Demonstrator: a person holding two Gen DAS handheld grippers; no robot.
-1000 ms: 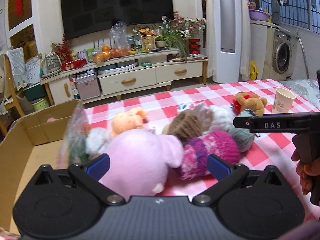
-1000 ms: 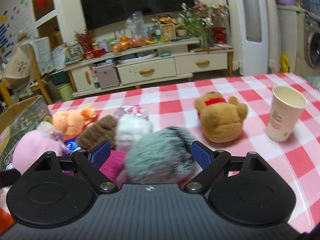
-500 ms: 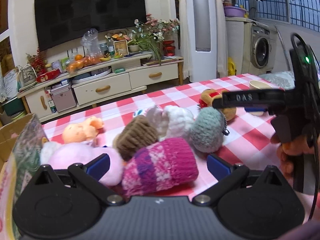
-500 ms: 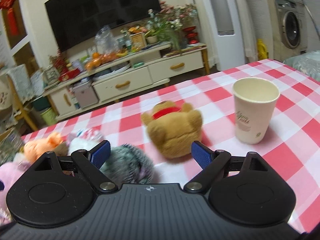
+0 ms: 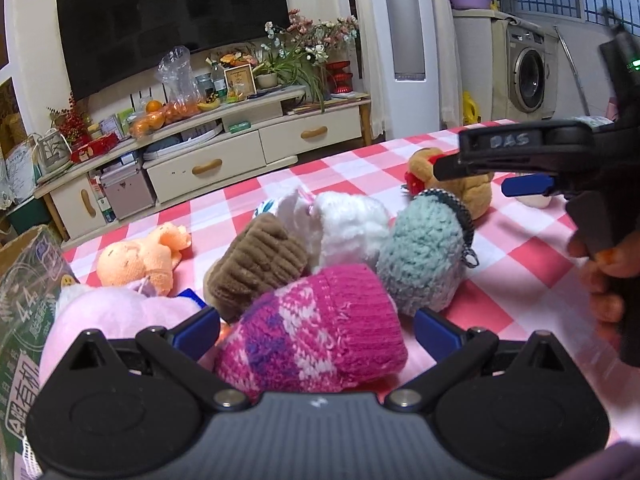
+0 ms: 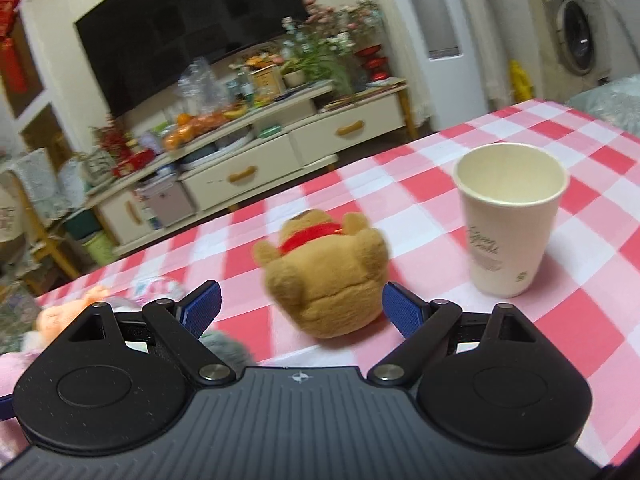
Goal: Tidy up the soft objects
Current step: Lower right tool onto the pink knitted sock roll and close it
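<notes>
A pink knitted roll (image 5: 316,328) lies between the blue pads of my open left gripper (image 5: 316,326); I cannot tell if they touch it. Behind it sit a brown ribbed roll (image 5: 256,264), a white fluffy one (image 5: 348,228), a grey-green fuzzy one (image 5: 420,256), an orange plush (image 5: 136,256) and a pale pink plush (image 5: 116,320). My right gripper (image 6: 300,306) stands open around a brown teddy bear (image 6: 324,276) with a red collar, pads apart from it. The right gripper (image 5: 532,178) also shows in the left wrist view, held by a hand (image 5: 604,280).
A paper cup (image 6: 508,224) stands right of the bear on the red-checked tablecloth (image 6: 500,320). A cardboard box (image 5: 24,300) sits at the table's left end. Beyond the table are a TV cabinet (image 5: 240,152) and a washing machine (image 5: 528,76).
My left gripper swung right from the pale pink plush to the pink knitted roll. My right gripper moved right from the grey-green roll to the teddy bear, which now lies between its fingers.
</notes>
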